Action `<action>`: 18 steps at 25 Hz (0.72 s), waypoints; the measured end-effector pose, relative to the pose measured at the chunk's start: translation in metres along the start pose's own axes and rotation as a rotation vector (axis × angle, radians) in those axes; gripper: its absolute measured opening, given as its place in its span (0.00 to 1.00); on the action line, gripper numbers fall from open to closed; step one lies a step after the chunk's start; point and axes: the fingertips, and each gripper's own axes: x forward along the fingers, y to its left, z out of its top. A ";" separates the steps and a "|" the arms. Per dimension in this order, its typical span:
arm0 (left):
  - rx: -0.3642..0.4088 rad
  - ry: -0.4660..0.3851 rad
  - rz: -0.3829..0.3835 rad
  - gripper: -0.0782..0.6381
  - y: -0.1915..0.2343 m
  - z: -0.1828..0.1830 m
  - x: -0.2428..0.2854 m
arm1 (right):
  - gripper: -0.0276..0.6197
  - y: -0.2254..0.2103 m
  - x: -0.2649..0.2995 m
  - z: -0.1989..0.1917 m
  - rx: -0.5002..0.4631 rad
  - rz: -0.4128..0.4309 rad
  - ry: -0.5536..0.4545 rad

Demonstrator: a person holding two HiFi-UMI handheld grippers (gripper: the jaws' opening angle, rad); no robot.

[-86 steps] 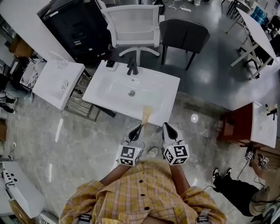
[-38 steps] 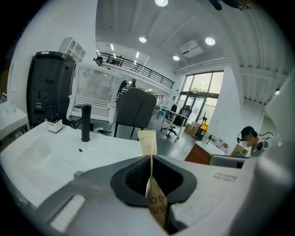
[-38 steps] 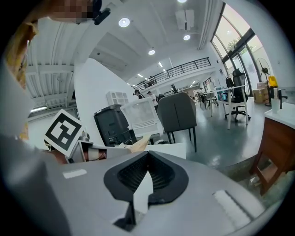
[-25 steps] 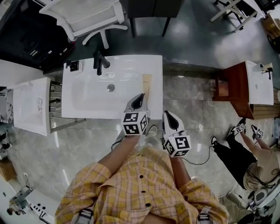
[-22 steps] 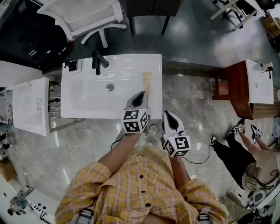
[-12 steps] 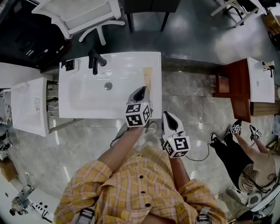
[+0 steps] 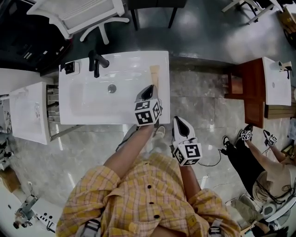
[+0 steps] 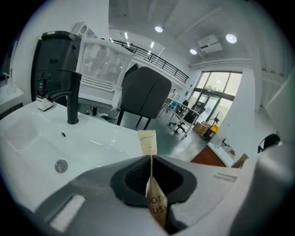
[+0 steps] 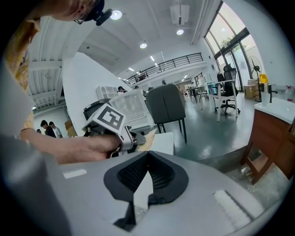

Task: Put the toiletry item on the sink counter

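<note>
The toiletry item is a long brown paper toothbrush packet [image 7: 154, 75]. My left gripper [image 7: 148, 90] is shut on its near half, and its far end sticks out past the jaws [image 8: 148, 142]. That gripper hangs over the right side of the white sink counter [image 7: 129, 62], right of the basin and its drain [image 8: 61, 166]. My right gripper [image 7: 178, 121] hangs back over the marble floor, off the counter's front right corner. Its jaws are shut with nothing between them [image 9: 147, 155]. In the right gripper view the left gripper's marker cube [image 9: 107, 119] shows ahead on the left.
A black faucet [image 7: 95, 61] stands at the counter's back left. Beyond the counter are a white mesh chair [image 7: 78, 14] and a dark chair [image 8: 145, 92]. Another white sink top [image 7: 27, 111] lies to the left, a wooden cabinet [image 7: 249, 88] to the right. A person [image 7: 259, 159] sits at the right.
My left gripper has moved forward with the packet, from the counter's front edge to over its right side. The right gripper has stayed by the floor.
</note>
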 end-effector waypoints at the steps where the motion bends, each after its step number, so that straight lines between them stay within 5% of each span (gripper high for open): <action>1: -0.001 0.003 0.004 0.13 0.000 0.000 0.003 | 0.04 -0.001 0.000 -0.001 0.003 -0.002 0.003; 18: -0.030 0.066 0.045 0.13 0.000 -0.027 0.047 | 0.04 -0.013 -0.007 -0.015 0.024 -0.033 0.031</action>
